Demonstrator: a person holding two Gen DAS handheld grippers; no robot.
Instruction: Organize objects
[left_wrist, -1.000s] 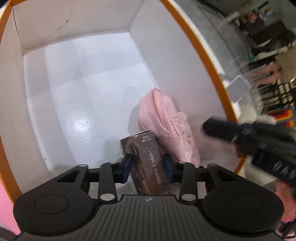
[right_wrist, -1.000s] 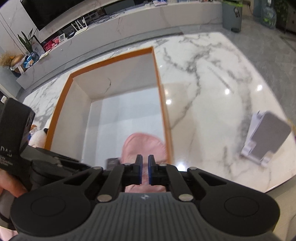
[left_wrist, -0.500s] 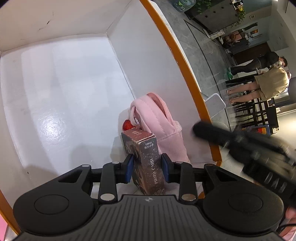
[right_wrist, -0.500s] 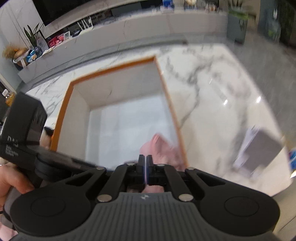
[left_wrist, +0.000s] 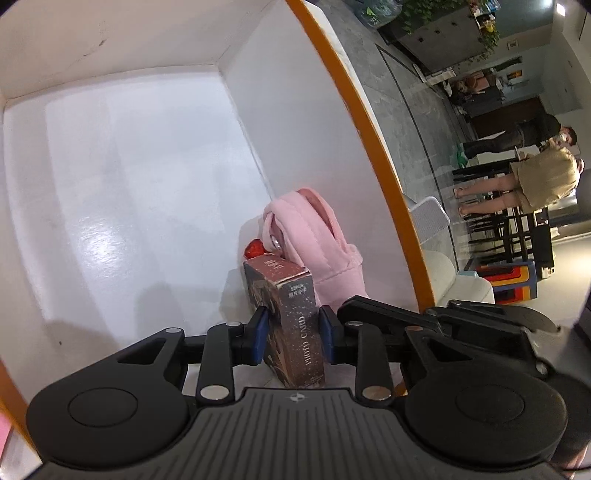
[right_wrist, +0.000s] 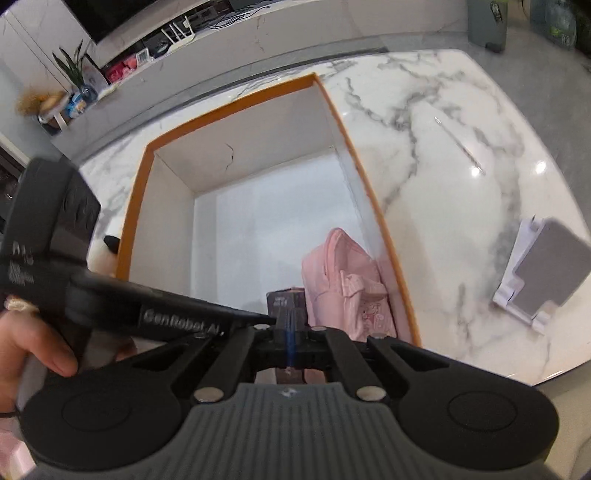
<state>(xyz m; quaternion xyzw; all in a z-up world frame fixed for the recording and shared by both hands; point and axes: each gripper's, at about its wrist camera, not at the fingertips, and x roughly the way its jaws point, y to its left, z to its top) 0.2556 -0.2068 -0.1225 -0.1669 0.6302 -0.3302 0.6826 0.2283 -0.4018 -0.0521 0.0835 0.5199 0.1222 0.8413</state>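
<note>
My left gripper (left_wrist: 291, 334) is shut on a dark photo card box (left_wrist: 286, 317), held upright inside a white storage box with an orange rim (left_wrist: 365, 122), low at its near right corner. A pink pouch (left_wrist: 314, 240) leans against the right wall just beyond it, with a small red thing (left_wrist: 255, 248) by its zipper. In the right wrist view the storage box (right_wrist: 236, 107), the pouch (right_wrist: 343, 280) and the card box (right_wrist: 285, 301) show below. My right gripper (right_wrist: 291, 339) is shut and empty, above the near edge beside the left gripper (right_wrist: 177, 317).
The storage box stands on a white marble table (right_wrist: 443, 177). A grey phone stand (right_wrist: 546, 273) sits on the table to the right. A long counter with a plant (right_wrist: 74, 70) runs behind. People and dark chairs (left_wrist: 517, 177) are in the room beyond.
My left gripper has carried the card box lower and closer to the pink pouch. My right gripper's fingers have closed fully and it has moved in next to the left gripper.
</note>
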